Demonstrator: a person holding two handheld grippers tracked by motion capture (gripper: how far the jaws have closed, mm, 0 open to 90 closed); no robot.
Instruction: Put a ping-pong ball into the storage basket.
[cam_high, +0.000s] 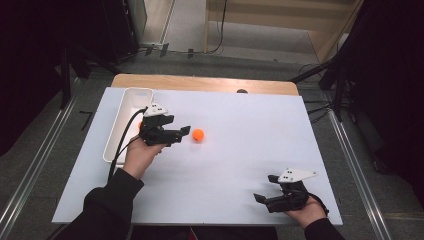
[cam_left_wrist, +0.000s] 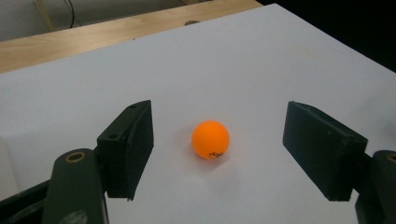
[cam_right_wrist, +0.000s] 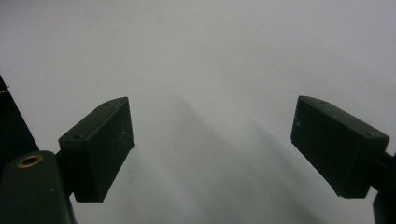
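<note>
Orange plastic ball (cam_left_wrist: 210, 140) sits dead ahead between my left gripper's (cam_high: 184, 132) wide-open jaws, untouched; right gripper (cam_high: 265, 188) open, far off.

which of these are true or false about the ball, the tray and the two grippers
1. The orange ball lies on the white table. True.
2. The left gripper is shut on the ball. False: its jaws stand open, apart from the ball on both sides.
3. The white tray sits at the table's left side. True.
4. The right gripper holds a second ball. False: its open jaws have nothing between them.
5. The ball is inside the tray. False: it lies on the table to the tray's right.
</note>
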